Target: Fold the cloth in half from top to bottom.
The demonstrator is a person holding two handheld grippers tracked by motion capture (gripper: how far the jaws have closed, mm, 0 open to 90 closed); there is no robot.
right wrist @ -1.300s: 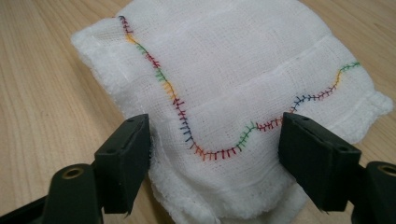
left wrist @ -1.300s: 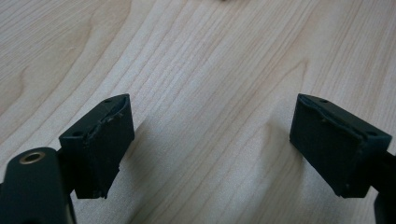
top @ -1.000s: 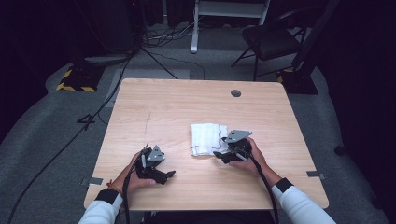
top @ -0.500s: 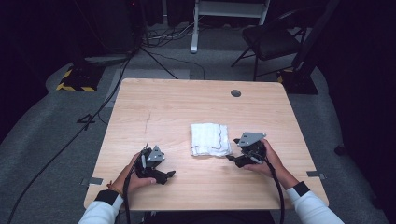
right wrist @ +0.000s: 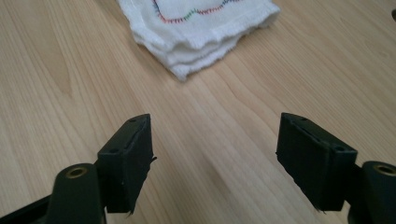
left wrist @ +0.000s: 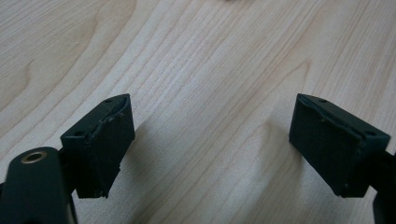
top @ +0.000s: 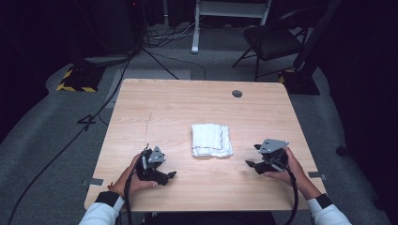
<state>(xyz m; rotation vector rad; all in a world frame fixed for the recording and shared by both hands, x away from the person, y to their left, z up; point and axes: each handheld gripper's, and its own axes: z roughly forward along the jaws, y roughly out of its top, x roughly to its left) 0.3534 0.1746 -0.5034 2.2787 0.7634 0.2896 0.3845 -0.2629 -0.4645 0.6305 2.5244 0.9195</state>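
A folded white cloth (top: 211, 139) with a coloured stitched line lies near the middle of the wooden table (top: 178, 108). In the right gripper view its corner (right wrist: 201, 28) sits just beyond my open jaws. My right gripper (top: 253, 157) rests on the table to the right of the cloth, open, holding nothing, a short gap away from it. My left gripper (top: 170, 176) sits at the front left of the table, open, over bare wood (left wrist: 210, 93). Its jaws stand wide apart with nothing between them.
A round dark grommet (top: 237, 93) is set into the table's far right. Beyond the table stand a black chair (top: 274, 40) and a white frame's legs (top: 195, 28). Cables run over the grey floor (top: 94, 117) at the left.
My right gripper has drawn back from the cloth's right edge, moving right and toward the front of the table. The left gripper and the cloth have stayed put.
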